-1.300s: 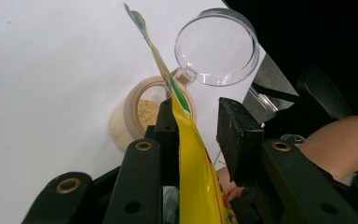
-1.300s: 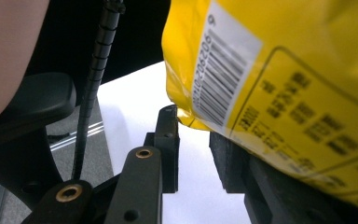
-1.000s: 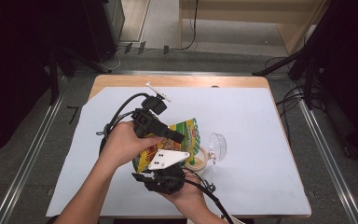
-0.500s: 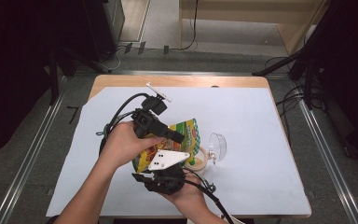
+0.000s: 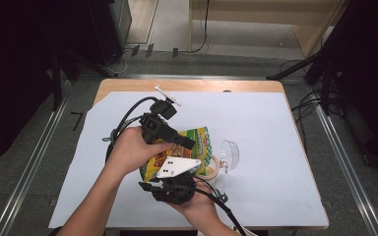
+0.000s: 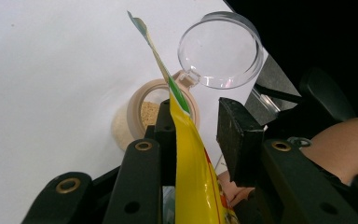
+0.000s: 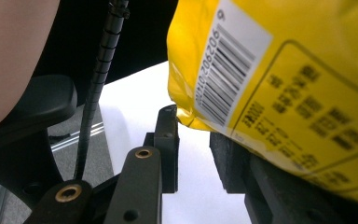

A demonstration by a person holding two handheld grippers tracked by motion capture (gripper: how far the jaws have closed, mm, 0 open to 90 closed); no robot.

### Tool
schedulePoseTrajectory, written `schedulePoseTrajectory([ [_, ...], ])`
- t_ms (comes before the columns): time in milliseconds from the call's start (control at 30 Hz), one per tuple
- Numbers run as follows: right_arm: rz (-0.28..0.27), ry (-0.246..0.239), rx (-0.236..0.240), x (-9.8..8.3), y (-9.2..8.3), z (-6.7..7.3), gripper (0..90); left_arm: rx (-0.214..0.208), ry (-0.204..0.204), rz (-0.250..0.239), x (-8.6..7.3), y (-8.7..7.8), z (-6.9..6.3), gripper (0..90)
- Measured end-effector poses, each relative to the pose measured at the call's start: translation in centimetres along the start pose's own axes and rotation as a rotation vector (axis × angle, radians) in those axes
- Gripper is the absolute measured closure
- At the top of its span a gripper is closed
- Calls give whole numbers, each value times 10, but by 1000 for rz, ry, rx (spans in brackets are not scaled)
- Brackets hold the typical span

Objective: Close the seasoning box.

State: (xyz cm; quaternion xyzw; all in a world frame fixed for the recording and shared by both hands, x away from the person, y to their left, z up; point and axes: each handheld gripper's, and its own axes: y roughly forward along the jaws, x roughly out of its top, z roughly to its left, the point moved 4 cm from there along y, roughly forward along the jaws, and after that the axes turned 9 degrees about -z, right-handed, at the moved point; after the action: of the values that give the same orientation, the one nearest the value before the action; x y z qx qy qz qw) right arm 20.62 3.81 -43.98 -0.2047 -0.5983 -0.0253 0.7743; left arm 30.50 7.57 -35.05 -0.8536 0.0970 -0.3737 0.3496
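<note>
On the white desk (image 5: 275,147), the left tool (image 6: 198,121) pinches the yellow bag (image 6: 191,177) over the open jar (image 6: 161,109) at 3 o'clock. The jar is partly filled, so pouring goes on. Whether the right tool (image 7: 193,149) grips is not clear.

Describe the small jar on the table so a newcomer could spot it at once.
Start at the white sheet covering the table, then find the yellow bag held up near its middle. The jar sits just right of the bag, below its tip. It is the beige-rimmed container of tan powder with a clear round lid flipped open beside it.
</note>
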Motion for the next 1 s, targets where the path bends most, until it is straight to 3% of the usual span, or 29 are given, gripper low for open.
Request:
schedulePoseTrajectory([
  [667,-12,18,-12,3,-3,-2,740,6,20,5,6,3,-3,702],
  [833,-17,30,-13,4,-5,-3,739,39,36,7,8,6,-6,702],
  [1000,-16,24,-21,3,-6,-4,739,20,31,10,8,7,-5,700],
])
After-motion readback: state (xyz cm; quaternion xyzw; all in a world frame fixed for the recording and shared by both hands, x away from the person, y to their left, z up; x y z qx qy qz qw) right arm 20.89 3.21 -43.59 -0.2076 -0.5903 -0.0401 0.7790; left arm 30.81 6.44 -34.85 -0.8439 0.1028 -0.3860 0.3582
